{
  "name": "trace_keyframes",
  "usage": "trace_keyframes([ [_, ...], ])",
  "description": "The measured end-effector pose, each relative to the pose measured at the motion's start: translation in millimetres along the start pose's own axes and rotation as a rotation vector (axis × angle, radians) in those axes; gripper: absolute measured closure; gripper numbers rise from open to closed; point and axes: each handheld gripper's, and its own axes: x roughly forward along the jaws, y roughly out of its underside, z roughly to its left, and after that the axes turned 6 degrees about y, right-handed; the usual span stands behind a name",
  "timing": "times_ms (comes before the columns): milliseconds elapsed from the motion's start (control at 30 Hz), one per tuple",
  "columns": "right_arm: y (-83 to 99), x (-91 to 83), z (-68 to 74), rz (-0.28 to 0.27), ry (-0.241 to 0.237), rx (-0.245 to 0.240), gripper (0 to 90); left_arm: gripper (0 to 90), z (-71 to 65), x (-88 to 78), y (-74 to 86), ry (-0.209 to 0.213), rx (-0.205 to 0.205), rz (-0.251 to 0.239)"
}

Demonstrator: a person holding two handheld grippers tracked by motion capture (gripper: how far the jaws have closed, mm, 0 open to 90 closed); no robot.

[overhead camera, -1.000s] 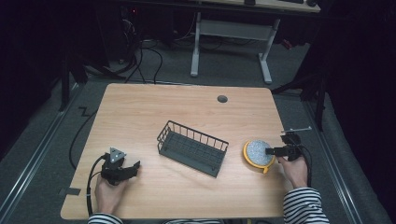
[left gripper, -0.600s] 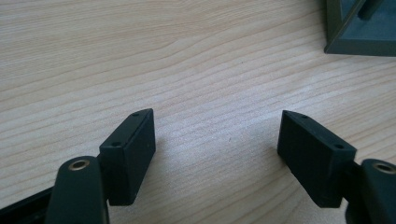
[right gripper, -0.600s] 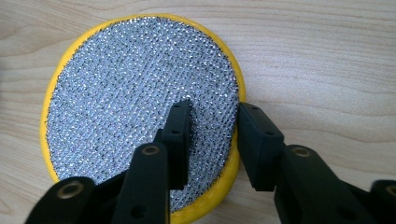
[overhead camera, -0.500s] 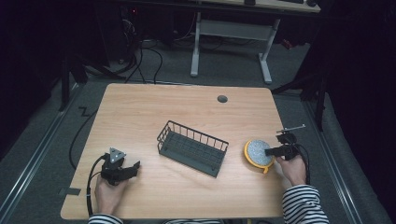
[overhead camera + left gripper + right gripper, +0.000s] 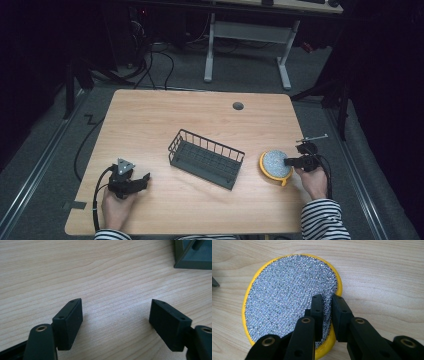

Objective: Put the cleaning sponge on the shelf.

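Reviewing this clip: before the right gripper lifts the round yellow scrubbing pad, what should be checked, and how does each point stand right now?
1. Right gripper closed on the scrubbing pad: ok; its jaws have just been closing and now pinch a fold of the silver mesh at the near edge.
2. Grip deep enough to hold in a lift: cannot tell; only a small fold near the rim is caught.
3. Pad free of the wire basket: ok; they lie apart on the table.
4. Basket upright and open on top: ok.
5. Left gripper out of the way: ok; open, on bare wood on the far side of the basket.
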Motion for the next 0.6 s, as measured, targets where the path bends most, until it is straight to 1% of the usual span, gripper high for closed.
trace_keyframes([
  [133, -1.6, -2.7, 2.5, -0.007, 0.0, -0.011, 80.8, 27.5, -0.1, 0.0, 0.0, -0.001, -0.001, 0.0],
  [333, -5.4, -13.0, 6.6, -0.044, -0.013, -0.02, 81.0, 27.5, -0.2, 0.0, -0.1, -0.001, -0.001, 0.001],
  [467, -8.4, -21.7, 10.7, -0.067, -0.009, -0.043, 81.1, 27.2, -0.2, 0.0, -0.1, -0.001, 0.0, 0.002],
  [600, -10.4, -28.6, 13.1, -0.09, -0.009, -0.051, 81.1, 26.9, -0.3, 0.1, -0.1, -0.001, 0.001, 0.003],
])
